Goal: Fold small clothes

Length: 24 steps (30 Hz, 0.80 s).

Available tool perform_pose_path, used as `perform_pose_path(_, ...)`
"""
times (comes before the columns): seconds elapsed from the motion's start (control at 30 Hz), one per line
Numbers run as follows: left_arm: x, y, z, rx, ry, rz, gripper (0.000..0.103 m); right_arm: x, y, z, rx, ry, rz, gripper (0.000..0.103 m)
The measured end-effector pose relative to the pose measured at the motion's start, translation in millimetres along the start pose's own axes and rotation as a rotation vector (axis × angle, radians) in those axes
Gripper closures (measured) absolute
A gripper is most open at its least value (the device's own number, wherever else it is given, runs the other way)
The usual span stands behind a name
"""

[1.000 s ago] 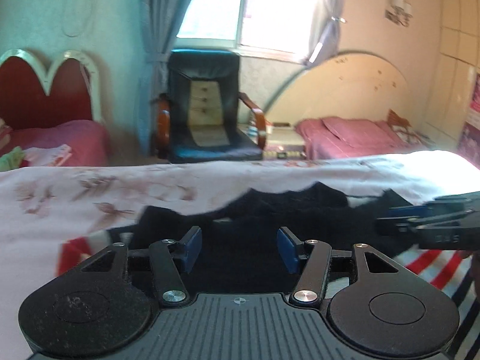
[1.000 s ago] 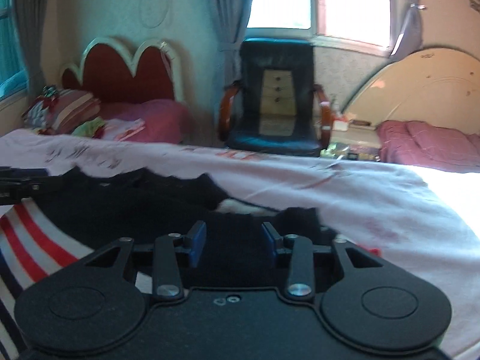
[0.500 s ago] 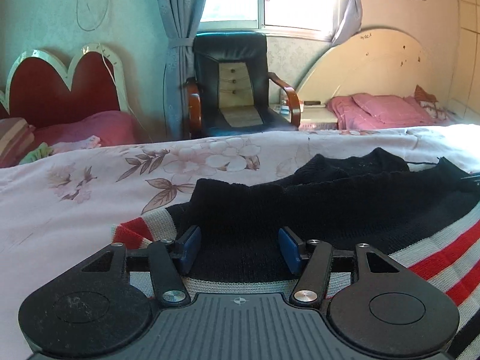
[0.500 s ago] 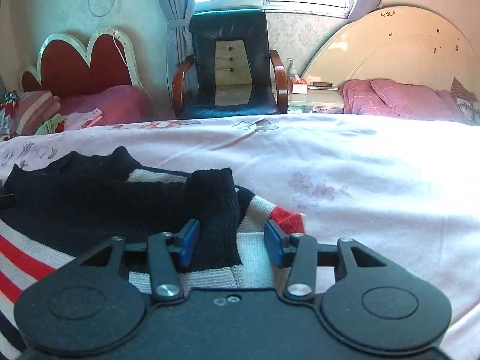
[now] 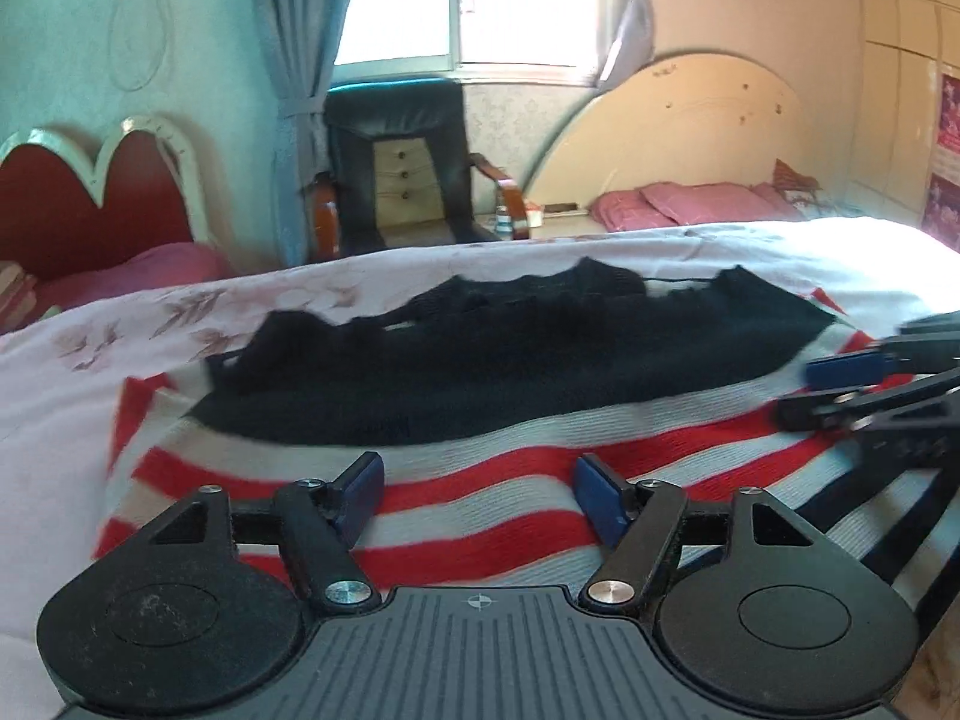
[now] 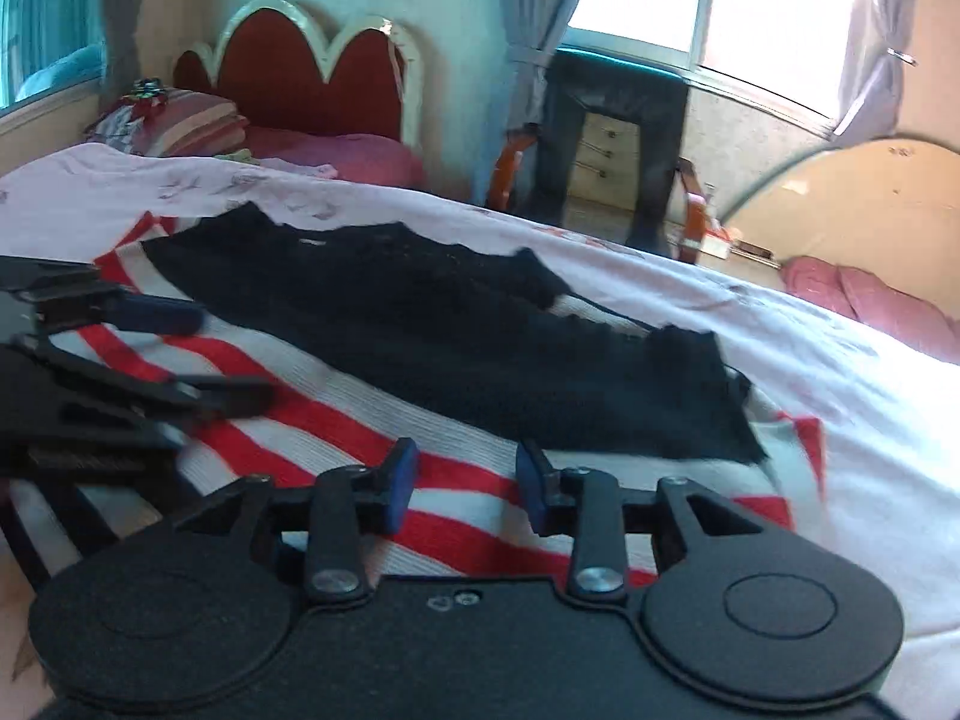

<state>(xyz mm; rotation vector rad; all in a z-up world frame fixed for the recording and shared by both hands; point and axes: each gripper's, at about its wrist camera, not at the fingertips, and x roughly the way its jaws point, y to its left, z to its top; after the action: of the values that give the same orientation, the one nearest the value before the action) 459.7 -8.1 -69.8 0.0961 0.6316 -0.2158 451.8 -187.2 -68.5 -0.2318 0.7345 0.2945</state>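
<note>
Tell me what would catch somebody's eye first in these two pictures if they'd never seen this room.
Most striking is the knitted sweater, black on top with red and white stripes, spread flat on the pink floral bedspread. The left gripper and right gripper sit over its striped part, jaws apart, gripping nothing. Behind stand a black armchair under the bright window and a red scalloped headboard.
</note>
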Motion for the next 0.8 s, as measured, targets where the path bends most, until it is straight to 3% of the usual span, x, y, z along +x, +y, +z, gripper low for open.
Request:
perform_pose_path(0.03, -5, 15, -6, -0.022, 0.002, 0.010, 0.025, -4, -18, -5, 0.042, 0.006, -0.018, 0.067)
perform_pose_path(0.1, -14, 40, -18, -0.058, -0.001, 0.014, 0.025, -14, -46, -18, 0.113, 0.019, -0.042, 0.067)
perform_pose_path(0.17, -24, 38, -16, -0.061, 0.001, 0.044, 0.025, -22, -50, -24, 0.119, 0.023, -0.066, 0.067)
perform_pose_path(0.23, -35, 20, -12, -0.052, -0.020, 0.017, 0.025, -31, -38, -19, 0.132, 0.020, -0.083, 0.066)
perform_pose_path(0.3, -45, -7, -12, -0.029, -0.045, -0.023, 0.025, -42, -17, -21, 0.137, -0.019, -0.020, 0.068)
perform_pose_path(0.43, -42, -53, -24, 0.051, -0.006, -0.047, 0.026, -45, 34, -27, 0.084, -0.019, 0.043, 0.067)
perform_pose_path(0.7, -53, -50, -37, 0.077, -0.005, -0.025, 0.026, -52, 54, -42, 0.040, 0.002, -0.022, 0.066)
perform_pose_path(0.8, -65, -31, -46, 0.109, -0.015, 0.079, 0.026, -53, 54, -47, 0.009, 0.017, -0.029, 0.068)
